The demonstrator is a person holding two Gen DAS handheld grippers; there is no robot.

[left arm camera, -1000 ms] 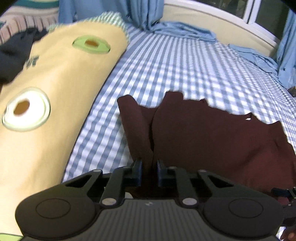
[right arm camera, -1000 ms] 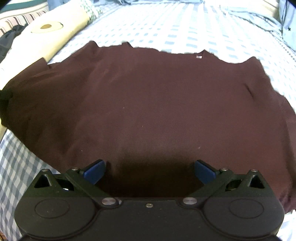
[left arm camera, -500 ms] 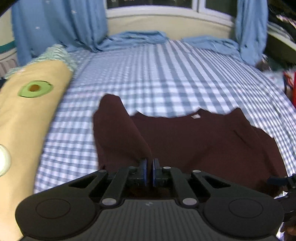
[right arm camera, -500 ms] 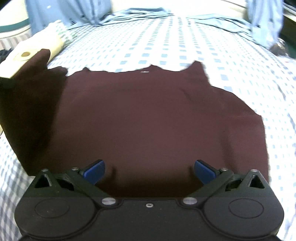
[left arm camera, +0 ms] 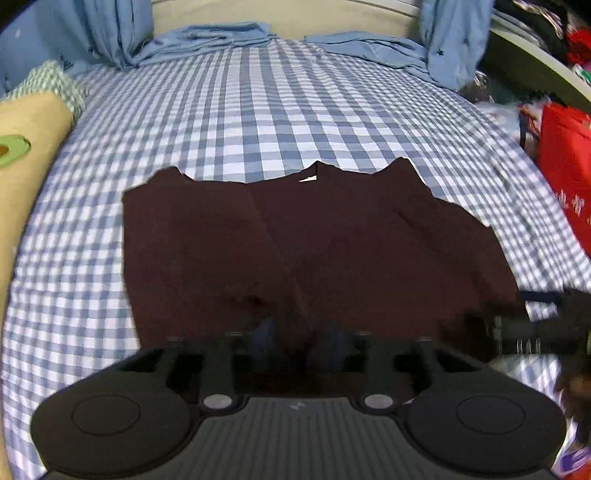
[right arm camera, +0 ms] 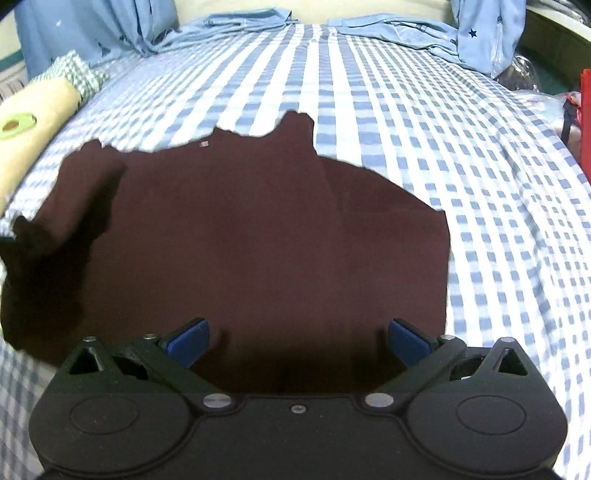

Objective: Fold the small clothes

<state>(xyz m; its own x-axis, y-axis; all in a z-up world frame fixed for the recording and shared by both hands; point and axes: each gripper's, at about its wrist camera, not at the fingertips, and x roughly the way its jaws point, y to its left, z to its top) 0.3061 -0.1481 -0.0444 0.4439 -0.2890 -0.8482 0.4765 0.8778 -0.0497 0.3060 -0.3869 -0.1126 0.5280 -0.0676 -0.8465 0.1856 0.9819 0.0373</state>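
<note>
A dark maroon shirt (left arm camera: pixel 317 243) is spread flat on the blue-and-white checked bed sheet (left arm camera: pixel 258 110), with its neckline and small white label (left arm camera: pixel 307 179) turned toward the far edge of the bed. Its left side is folded inward over the body. The left claw (left arm camera: pixel 301 338) is held low over the shirt's near hem; its jaws are blurred and are opening, with a ridge of maroon cloth between them. The right claw (right arm camera: pixel 297 338) is spread wide above the shirt's near edge, nothing being pinched. Left of the shirt, a yellow avocado-print pillow (right arm camera: pixel 33 122) is seen; beyond it, blue curtains (left arm camera: pixel 110 29) are bunched.
</note>
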